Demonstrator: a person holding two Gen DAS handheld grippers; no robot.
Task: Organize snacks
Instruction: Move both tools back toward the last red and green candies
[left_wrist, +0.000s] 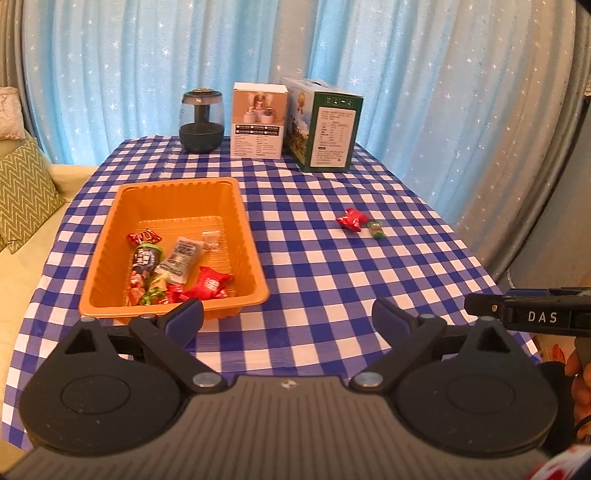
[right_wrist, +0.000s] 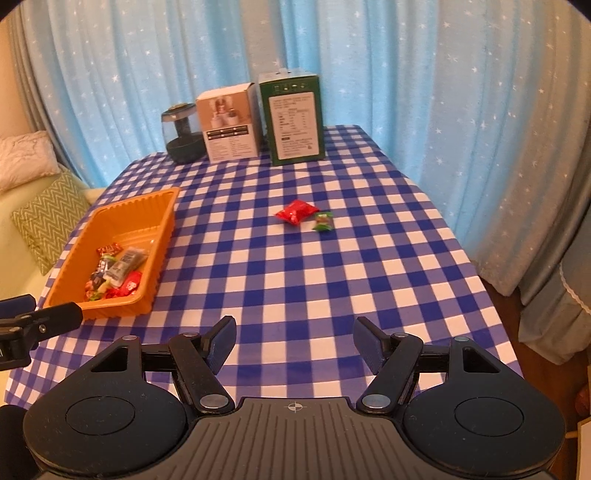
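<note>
Tray (left_wrist: 243, 221) holds mixed snack packets (left_wrist: 173, 271); red packet (right_wrist: 296, 211) outside on tablecloth (right_wrist: 295, 280).

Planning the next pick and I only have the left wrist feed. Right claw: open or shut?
Observer: The right claw is open, with nothing between its fingers.
Operator: What's ahead of it?
Observer: The red packet lies on the cloth straight ahead, roughly centred between the fingers, with the green candy just to its right.
Operator: Is the tray in its line?
Observer: No. In the right wrist view the orange tray sits off to the left of the claw.
</note>
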